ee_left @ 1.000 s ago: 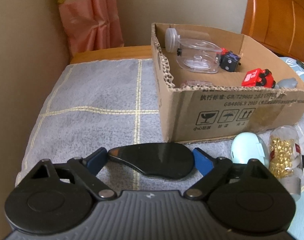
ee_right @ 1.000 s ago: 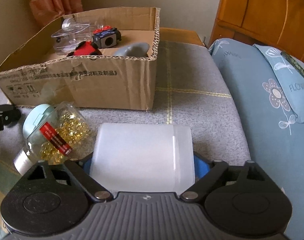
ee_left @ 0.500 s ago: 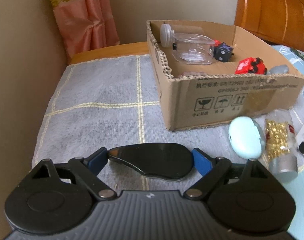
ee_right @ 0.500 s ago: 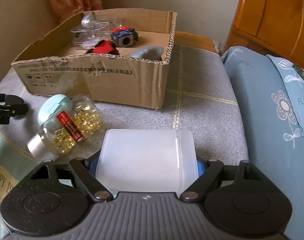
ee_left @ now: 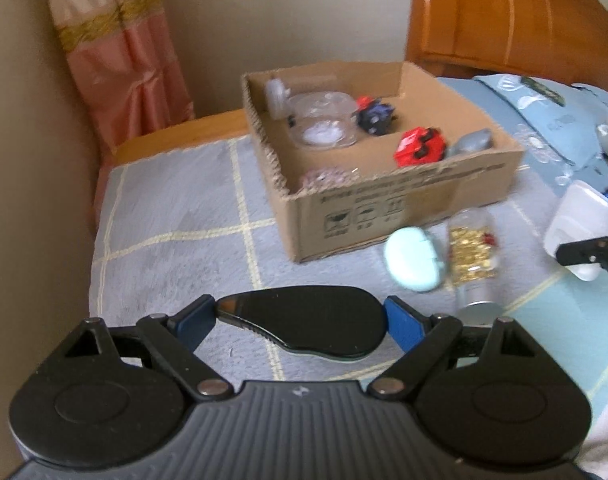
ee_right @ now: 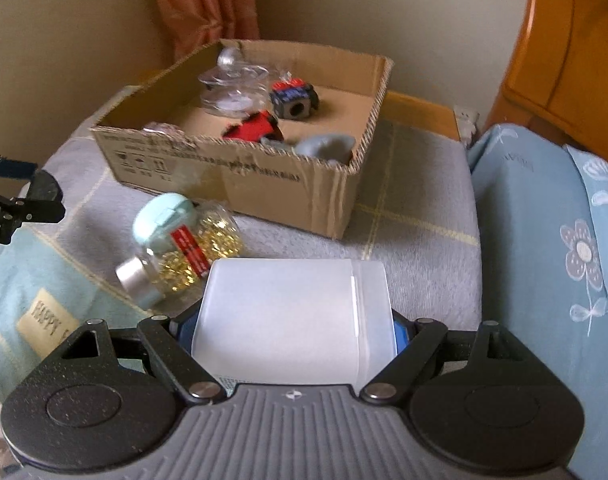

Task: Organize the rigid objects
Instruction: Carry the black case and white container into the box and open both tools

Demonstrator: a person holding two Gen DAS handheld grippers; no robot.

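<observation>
left jaws: your left gripper [ee_left: 301, 322] pinches the black oval case [ee_left: 304, 326], long axis across the jaws.
right jaws: your right gripper [ee_right: 293, 328] clamps the white box [ee_right: 293, 320].
target: cardboard box [ee_right: 231, 172] ahead of both jaws, probably nearer the right.
view gap: only right view shows the jar [ee_right: 183, 252] just left of its jaws.

Colours here, quick notes. Cardboard box [ee_right: 263, 176] plain brown, black print on front. Blanket [ee_left: 175, 240] grey with pale yellow grid lines. Curtain [ee_left: 123, 60] pink, gold band across. Headboard [ee_left: 504, 20] orange wood. Pillow [ee_right: 564, 240] light blue, white-grey flower print. Jar [ee_right: 191, 252] clear, full of gold bits, red label, silver cap. Round case [ee_left: 414, 260] mint green. Toy car [ee_left: 420, 146] red and black. Left gripper [ee_left: 301, 322] black with blue pads, black glossy case [ee_left: 304, 320] in it. Right gripper [ee_right: 291, 324] same colours, frosted white box [ee_right: 291, 320] in it.
</observation>
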